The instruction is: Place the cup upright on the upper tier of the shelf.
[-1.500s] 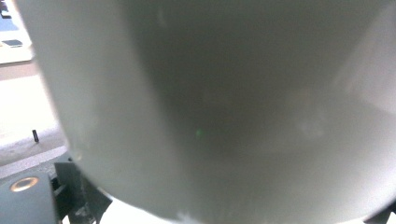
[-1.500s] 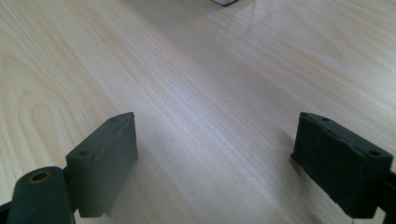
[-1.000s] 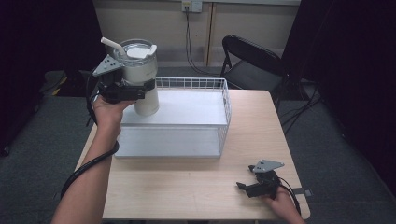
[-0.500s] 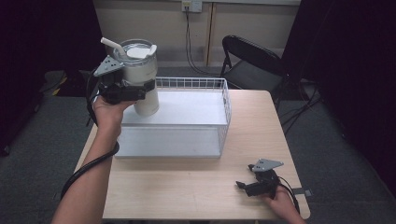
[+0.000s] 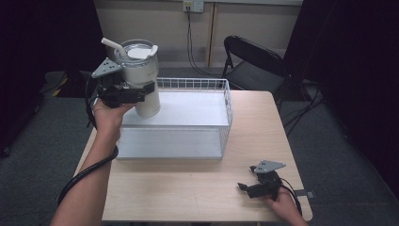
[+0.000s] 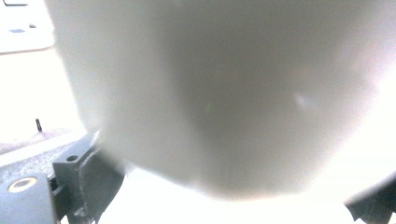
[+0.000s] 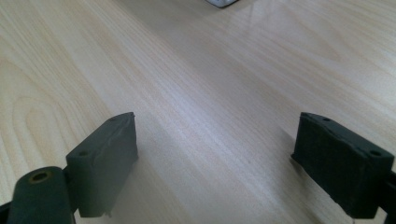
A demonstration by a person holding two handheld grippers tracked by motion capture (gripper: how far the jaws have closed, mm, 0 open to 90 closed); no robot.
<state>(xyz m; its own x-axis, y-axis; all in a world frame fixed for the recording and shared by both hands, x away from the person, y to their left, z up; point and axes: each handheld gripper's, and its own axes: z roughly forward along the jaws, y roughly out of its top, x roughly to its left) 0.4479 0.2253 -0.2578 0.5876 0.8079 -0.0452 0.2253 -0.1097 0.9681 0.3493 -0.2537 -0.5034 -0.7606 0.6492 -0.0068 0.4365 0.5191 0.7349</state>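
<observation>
On the wooden table (image 5: 188, 188), your left gripper (image 5: 123, 94) clamps the tall, smooth, likely top-heavy tumbler (image 5: 141, 77) mid-body above the wire basket (image 5: 226, 113); your right gripper (image 5: 259, 187) rests open.

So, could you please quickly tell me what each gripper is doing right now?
Left gripper: closed on the tall white lidded tumbler with a straw, held above the white wire basket.
Right gripper: open, holding nothing.

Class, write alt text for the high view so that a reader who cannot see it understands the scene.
A person's left gripper holds a white lidded tumbler with a straw above the left end of a white wire basket on a wooden table. The right gripper rests open near the table's front right corner, and a black folding chair stands behind.
</observation>
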